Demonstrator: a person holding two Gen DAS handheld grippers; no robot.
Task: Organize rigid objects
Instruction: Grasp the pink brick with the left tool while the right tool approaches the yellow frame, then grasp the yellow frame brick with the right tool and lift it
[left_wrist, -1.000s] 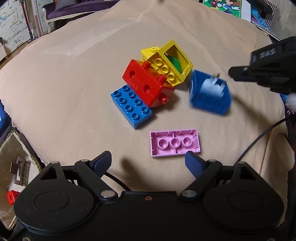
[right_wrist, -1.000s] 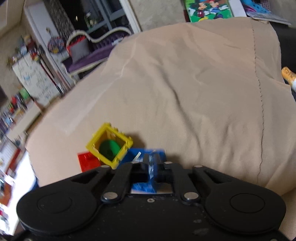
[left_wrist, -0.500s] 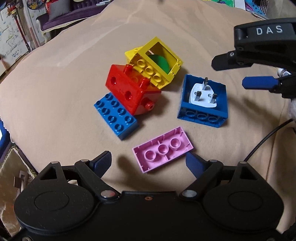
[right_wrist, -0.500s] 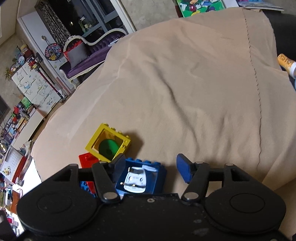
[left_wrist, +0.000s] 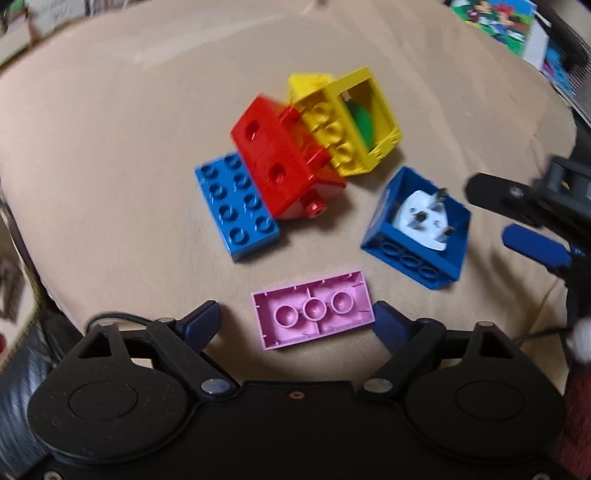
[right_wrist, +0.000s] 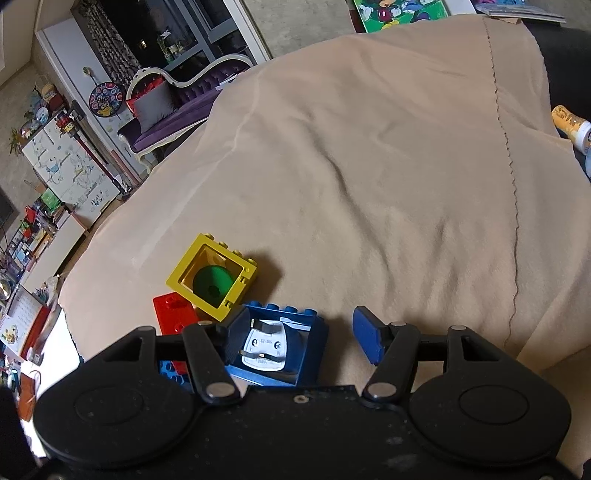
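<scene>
On the beige cloth (left_wrist: 110, 147) lie a pink brick (left_wrist: 314, 310) upside down, a flat blue brick (left_wrist: 236, 206), a red block (left_wrist: 280, 166), a yellow frame block (left_wrist: 351, 125) with a green disc inside, and a hollow blue block (left_wrist: 417, 229) holding a white plug (left_wrist: 424, 218). My left gripper (left_wrist: 297, 319) is open, its fingers either side of the pink brick. My right gripper (right_wrist: 291, 334) is open above the hollow blue block (right_wrist: 280, 347), apart from it; it also shows in the left wrist view (left_wrist: 532, 225).
The cloth (right_wrist: 369, 166) stretches wide beyond the blocks, with a seam on the right. A bottle (right_wrist: 572, 125) lies off the right edge. Books (left_wrist: 498, 18) sit at the far right; furniture and shelves stand off to the left.
My right gripper let go of the hollow blue block with the plug, opened and drew back to the right. My left gripper closed in on the pink brick.
</scene>
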